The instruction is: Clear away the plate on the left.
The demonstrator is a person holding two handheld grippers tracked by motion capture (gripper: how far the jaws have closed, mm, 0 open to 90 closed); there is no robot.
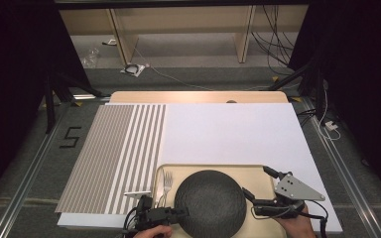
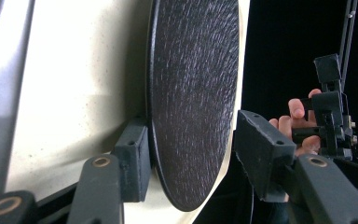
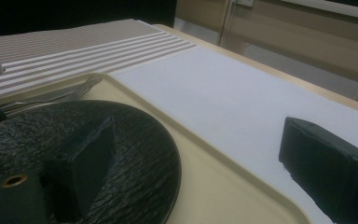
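While the black plate (image 1: 210,202) lies flat inside the cream tray (image 1: 213,169), both grippers sit at its rim. Left of the plate, the left gripper (image 1: 178,213) has its jaws astride the plate's edge: in the left gripper view one pad (image 2: 133,158) lies against the underside of the plate (image 2: 193,93), beside the tray (image 2: 74,93), while the other pad stands clear of the upper face, so the jaws are apart and not pinching. Right of the plate, the right gripper (image 1: 258,191) is spread wide; in the right gripper view one jaw hangs above the plate's textured surface (image 3: 135,149) and the other well off beyond the tray's rim (image 3: 205,154), over the white mat (image 3: 223,102). A fork (image 1: 167,184) rests in the tray just left of the plate. Farther left of the plate lies the striped mat (image 1: 114,153)
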